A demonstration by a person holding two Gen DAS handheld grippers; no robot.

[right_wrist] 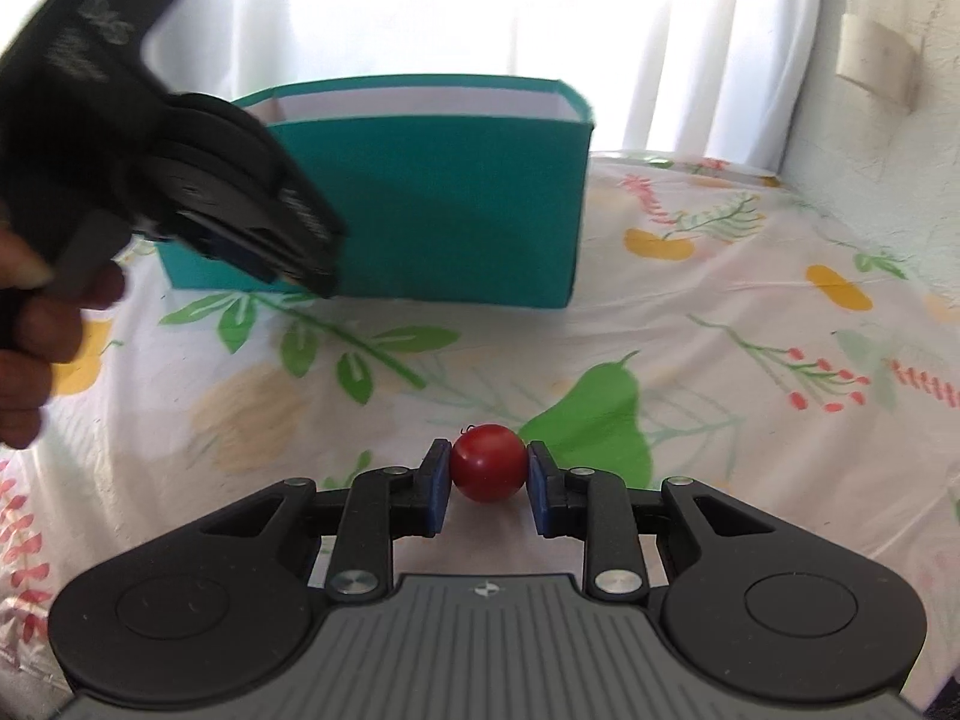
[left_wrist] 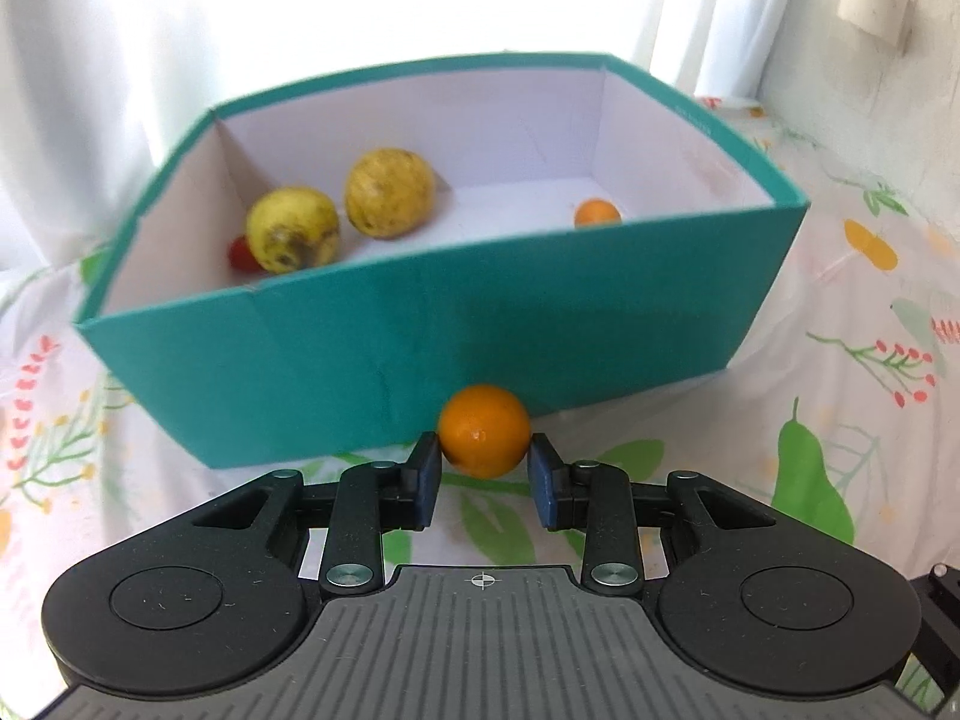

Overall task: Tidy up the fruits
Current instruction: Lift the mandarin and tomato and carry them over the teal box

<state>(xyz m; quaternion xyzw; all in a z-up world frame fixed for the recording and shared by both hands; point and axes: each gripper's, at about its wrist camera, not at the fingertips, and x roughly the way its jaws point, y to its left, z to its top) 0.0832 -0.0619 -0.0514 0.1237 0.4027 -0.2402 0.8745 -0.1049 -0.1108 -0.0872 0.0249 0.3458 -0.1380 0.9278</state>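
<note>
A white cloth [right_wrist: 690, 300] printed with leaves, pears and red sprigs covers the surface, with bright curtains [left_wrist: 120, 60] behind it.

Ahead of the left claw [left_wrist: 485, 468] stands a teal box [left_wrist: 420, 324] with a white lining. In its far-left corner, well beyond the fingertips, lie a small red fruit [left_wrist: 240, 255], mostly hidden, and two yellow speckled fruits [left_wrist: 293, 237], touching or nearly so. A small orange fruit [left_wrist: 596, 213] sits further right inside, just behind the near wall. The left claw is closed on an orange [left_wrist: 485, 438], both blue pads pressing its sides, the fruit just in front of the box's near wall and low against it.

In the right wrist view the person's hand [right_wrist: 36, 324] and the left claw appear up and to the left, close to the same box. The right claw [right_wrist: 487, 474] is clamped on a red tomato [right_wrist: 487, 463] just above the cloth, well short of the box.

Both fruits look secured, so the step in hand is probably carrying them into the box. To do it well, lift each fruit clear of the near rim before moving forward, keep the pads squeezing across the widest part so the round skins do not slip, and lower close to the floor before releasing. Aim for the bare middle, so nothing knocks the yellow fruits.
</note>
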